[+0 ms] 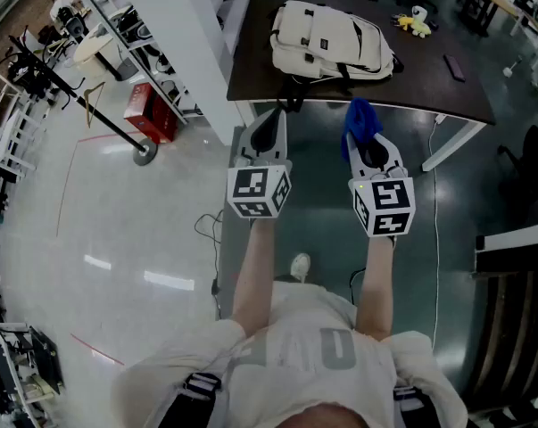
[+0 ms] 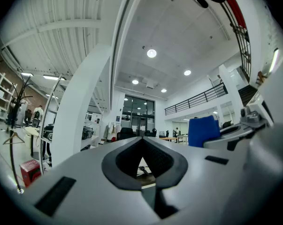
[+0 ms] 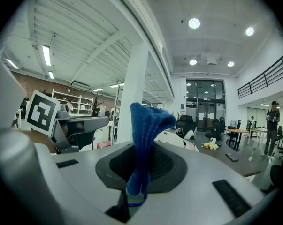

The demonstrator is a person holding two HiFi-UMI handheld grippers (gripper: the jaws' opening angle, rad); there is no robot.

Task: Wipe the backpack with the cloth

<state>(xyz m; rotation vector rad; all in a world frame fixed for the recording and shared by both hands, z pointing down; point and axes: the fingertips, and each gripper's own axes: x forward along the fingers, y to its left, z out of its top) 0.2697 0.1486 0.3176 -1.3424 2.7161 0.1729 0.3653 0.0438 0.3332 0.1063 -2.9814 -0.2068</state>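
Pinching a blue cloth (image 3: 148,121) in the right gripper (image 3: 142,153), jaws clamped on its lower end, fabric bunched upright above them. Pressed together on nothing in the left gripper (image 2: 142,143), only the hollow between the pads showing through. Held side by side and apart from each other, both short of a dark table (image 1: 429,83), touching nothing on it. Lying flat on that table, well ahead of both: a white backpack (image 1: 331,41), black straps hanging over the near edge. Farther right on the top, a yellow toy (image 1: 416,25). Left of the table, a white pillar (image 1: 197,43), then a red box (image 1: 148,112) on the glossy floor.
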